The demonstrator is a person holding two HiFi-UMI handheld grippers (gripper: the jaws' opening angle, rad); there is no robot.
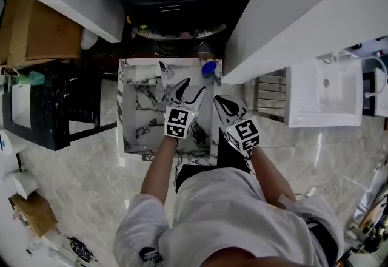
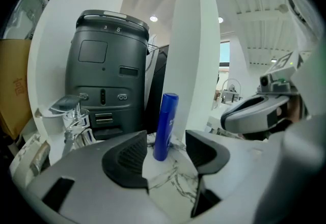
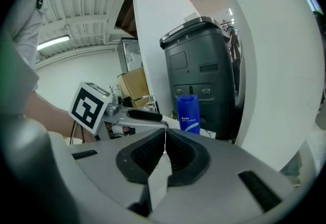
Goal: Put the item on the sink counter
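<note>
At the left edge of the left gripper view a cardboard box [image 2: 12, 90] is cut off by the frame. The lower part of the tap [image 2: 75, 116] beside it is covered by the body of the left gripper [image 2: 164, 152]. In the head view the dark grey machine [image 1: 173, 5] behind the worktop [image 1: 134, 132] is lost in shadow, and its front is seen clearly only from the two gripper views.

Both forearms are stretched forward, side by side, with the grippers pointed towards the back of the marble worktop. The left gripper is held low over the marble, its fingers [image 2: 127, 159] spread apart and nothing pinched between them. The blue bottle [image 2: 165, 123] is framed in the gap but stands beyond the tips, untouched. It is set upright on the worktop near the back right corner, just beside a white pillar [image 2: 191, 55].

The right gripper [image 1: 221, 102] is held just right of the left one, at the worktop's right edge. Its fingers [image 3: 147, 154] are pressed together on nothing. In the right gripper view the bottle's lower part is hidden behind them.
</note>
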